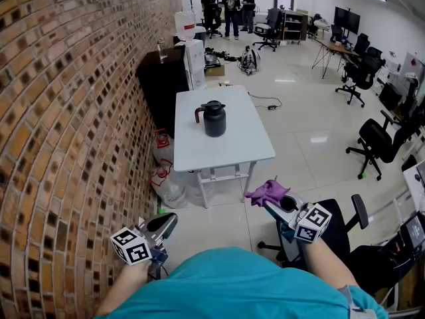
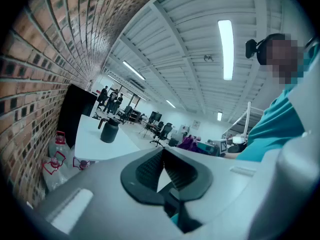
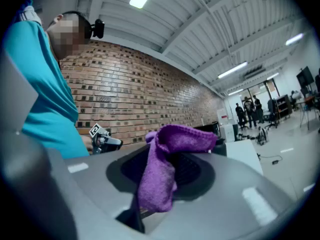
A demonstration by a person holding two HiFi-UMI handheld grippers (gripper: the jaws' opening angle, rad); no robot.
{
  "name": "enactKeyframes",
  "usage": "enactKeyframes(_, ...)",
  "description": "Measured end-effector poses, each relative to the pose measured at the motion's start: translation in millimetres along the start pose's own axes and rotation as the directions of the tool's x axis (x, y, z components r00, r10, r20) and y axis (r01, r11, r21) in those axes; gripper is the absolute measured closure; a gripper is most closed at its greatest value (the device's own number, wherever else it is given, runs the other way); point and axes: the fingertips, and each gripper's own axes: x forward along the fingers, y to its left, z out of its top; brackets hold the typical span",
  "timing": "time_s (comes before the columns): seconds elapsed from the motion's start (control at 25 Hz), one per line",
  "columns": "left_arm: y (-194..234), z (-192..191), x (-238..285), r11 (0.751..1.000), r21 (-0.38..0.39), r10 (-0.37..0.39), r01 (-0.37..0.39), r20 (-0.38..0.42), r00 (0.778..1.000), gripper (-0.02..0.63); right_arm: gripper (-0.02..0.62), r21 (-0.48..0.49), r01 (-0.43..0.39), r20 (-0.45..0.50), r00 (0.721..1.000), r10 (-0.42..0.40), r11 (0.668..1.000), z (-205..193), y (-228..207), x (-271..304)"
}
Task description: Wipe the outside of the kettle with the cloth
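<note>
At left, our left gripper (image 1: pixel 166 223) is clenched on nothing, held low beside the brick wall (image 1: pixel 60 111). Well ahead of both grippers, the black kettle (image 1: pixel 214 119) stands upright on the white desk (image 1: pixel 249 145), untouched. At right, our right gripper (image 1: pixel 271 206) is clamped on the purple cloth (image 1: pixel 267 192), which bunches over its jaws. We judge the approach is the step in hand, with no wiping begun. The next move calls for carrying the cloth forward to the kettle's side, the empty gripper perhaps steadying it.
</note>
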Motion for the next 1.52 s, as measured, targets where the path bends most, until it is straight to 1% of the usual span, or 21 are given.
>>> enactKeyframes(0.24,2,24,42,0.997,0.074,0.031,-0.033,0.02,0.999,0.606,0.476,-0.057,-0.038,-0.004,0.999,0.038,0.998,14,-48,11)
enactKeyframes(0.44,15,38,81,0.989,0.131,0.067,-0.067,0.004,0.998,0.604,0.476,-0.031,-0.034,0.031,0.999,0.035,0.999,20,-99,23)
enactKeyframes(0.56,39,46,102,0.986,0.147,0.078,-0.073,-0.026,0.997,0.589,0.476,-0.022,-0.055,0.015,0.998,0.055,0.998,12,-116,44)
enactKeyframes(0.64,67,53,110,0.984,0.161,0.08,-0.074,-0.034,0.996,0.577,0.476,-0.021,-0.066,-0.012,0.998,0.065,0.998,2,-129,67)
enactKeyframes(0.72,108,58,117,0.985,0.155,0.077,-0.07,-0.036,0.996,0.57,0.476,-0.018,-0.051,-0.027,0.998,0.05,0.999,-7,-149,99)
enactKeyframes(0.8,155,59,128,0.989,0.141,0.05,-0.043,-0.046,0.998,0.557,0.476,-0.014,-0.015,-0.033,0.999,0.015,1.0,-15,-176,136)
enactKeyframes(0.92,233,58,146,0.988,0.156,-0.001,0.013,-0.072,0.997,0.539,0.474,-0.019,0.051,-0.045,0.998,-0.051,0.999,-21,-225,203)
enactKeyframes(0.96,261,58,151,0.988,0.152,-0.004,0.017,-0.084,0.996,0.534,0.474,-0.014,0.076,-0.057,0.995,-0.077,0.997,-26,-242,227)
enactKeyframes(1.04,309,60,161,0.993,0.118,-0.009,0.023,-0.12,0.993,0.52,0.474,0.008,0.129,-0.098,0.987,-0.128,0.992,-34,-270,264)
enactKeyframes(1.12,337,57,171,0.994,0.094,-0.036,0.053,-0.171,0.985,0.512,0.474,0.021,0.169,-0.156,0.974,-0.164,0.985,-37,-286,286)
enactKeyframes(1.2,364,62,185,0.993,0.089,-0.055,0.074,-0.206,0.977,0.503,0.474,0.026,0.192,-0.184,0.966,-0.184,0.981,-30,-303,308)
enactKeyframes(1.32,403,76,220,0.994,0.073,-0.062,0.08,-0.228,0.972,0.494,0.474,0.025,0.183,-0.204,0.963,-0.174,0.983,-23,-328,338)
enactKeyframes(1.4,415,78,250,0.991,0.1,-0.06,0.089,-0.262,0.963,0.485,0.474,0.027,0.161,-0.216,0.965,-0.151,0.987,-20,-343,345)
enactKeyframes(1.52,427,83,297,0.976,0.198,-0.027,0.095,-0.325,0.945,0.465,0.474,0.036,0.105,-0.214,0.972,-0.095,0.994,-15,-360,345)
